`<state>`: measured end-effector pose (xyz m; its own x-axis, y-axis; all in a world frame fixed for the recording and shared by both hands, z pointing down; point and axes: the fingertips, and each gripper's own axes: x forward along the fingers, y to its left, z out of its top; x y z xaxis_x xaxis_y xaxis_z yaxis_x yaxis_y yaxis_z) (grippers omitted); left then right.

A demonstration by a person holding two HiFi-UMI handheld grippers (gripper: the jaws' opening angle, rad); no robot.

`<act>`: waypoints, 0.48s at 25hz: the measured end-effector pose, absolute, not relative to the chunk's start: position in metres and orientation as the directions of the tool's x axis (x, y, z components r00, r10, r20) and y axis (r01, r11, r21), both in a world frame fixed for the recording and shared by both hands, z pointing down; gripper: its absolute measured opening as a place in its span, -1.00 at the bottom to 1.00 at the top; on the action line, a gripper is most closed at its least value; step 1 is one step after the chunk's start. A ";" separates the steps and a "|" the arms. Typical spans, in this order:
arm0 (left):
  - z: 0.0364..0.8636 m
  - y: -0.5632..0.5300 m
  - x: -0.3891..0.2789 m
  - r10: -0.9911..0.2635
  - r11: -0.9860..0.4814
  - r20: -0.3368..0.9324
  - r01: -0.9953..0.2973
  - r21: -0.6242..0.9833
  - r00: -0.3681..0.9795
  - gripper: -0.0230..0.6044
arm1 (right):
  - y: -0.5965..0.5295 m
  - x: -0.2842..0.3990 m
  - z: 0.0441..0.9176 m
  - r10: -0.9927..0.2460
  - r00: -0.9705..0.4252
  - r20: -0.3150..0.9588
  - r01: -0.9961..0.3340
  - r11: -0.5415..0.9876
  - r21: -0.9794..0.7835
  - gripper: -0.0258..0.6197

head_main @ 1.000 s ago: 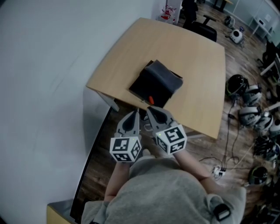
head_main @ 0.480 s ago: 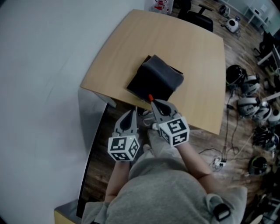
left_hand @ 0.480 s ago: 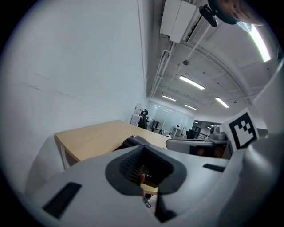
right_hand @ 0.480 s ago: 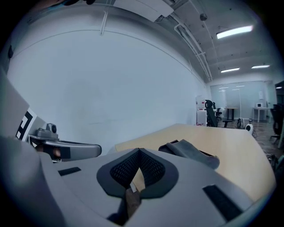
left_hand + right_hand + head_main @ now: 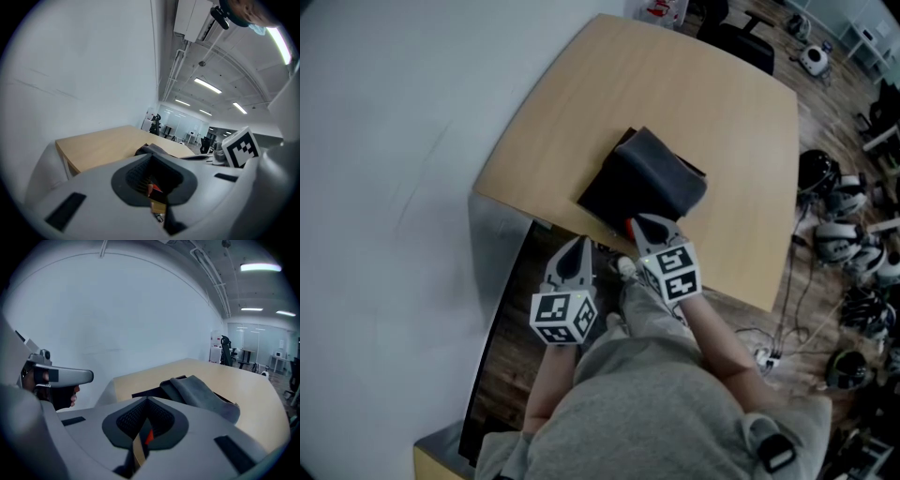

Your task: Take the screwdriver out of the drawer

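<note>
A black drawer box [image 5: 642, 183] with a grey top lies on the wooden table [image 5: 675, 94] near its front edge. A small orange piece [image 5: 628, 225] shows at the box's near face; whether it is a handle or the screwdriver cannot be told. My right gripper [image 5: 649, 223] is shut with nothing in it, its tip right beside that orange piece. Whether they touch cannot be told. My left gripper [image 5: 579, 246] looks shut and empty, lower and to the left, below the table's edge. The box [image 5: 197, 392] fills the middle of the right gripper view.
A white wall [image 5: 384, 141] runs along the left. Several helmets [image 5: 839, 234] and cables lie on the floor at the right. A black chair [image 5: 741, 42] stands behind the table. The person's torso fills the bottom of the head view.
My right gripper has moved forward and down until its tip is at the box's front, by the orange piece. The left gripper has shifted a little. Both stay shut.
</note>
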<state>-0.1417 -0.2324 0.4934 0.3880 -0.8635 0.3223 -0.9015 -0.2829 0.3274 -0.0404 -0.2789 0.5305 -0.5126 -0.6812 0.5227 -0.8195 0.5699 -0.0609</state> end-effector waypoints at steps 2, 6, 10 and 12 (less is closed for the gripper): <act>0.497 -0.242 -0.143 -0.863 -0.275 0.329 -0.904 0.329 0.382 -0.93 | -0.287 -0.041 0.542 -0.660 -0.507 0.554 -0.815 0.577 -0.057 -0.92; 0.506 -0.256 -0.142 -0.858 -0.270 0.346 -0.906 0.327 0.380 -0.93 | -0.301 -0.038 0.566 -0.616 -0.483 0.622 -0.809 0.586 -0.048 -0.92; 0.512 -0.265 -0.140 -0.850 -0.271 0.359 -0.905 0.328 0.385 -0.93 | -0.310 -0.040 0.591 -0.554 -0.452 0.699 -0.798 0.601 -0.041 -0.92; 0.513 -0.269 -0.139 -0.848 -0.275 0.360 -0.903 0.329 0.389 -0.93 | -0.313 -0.041 0.601 -0.520 -0.433 0.737 -0.791 0.610 -0.034 -0.92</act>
<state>-0.1389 -0.2692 0.5130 0.3892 -0.8478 0.3602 -0.9034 -0.2750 0.3289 -0.0412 -0.3133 0.6014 -0.4327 -0.5197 0.7367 -0.7914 0.6103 -0.0343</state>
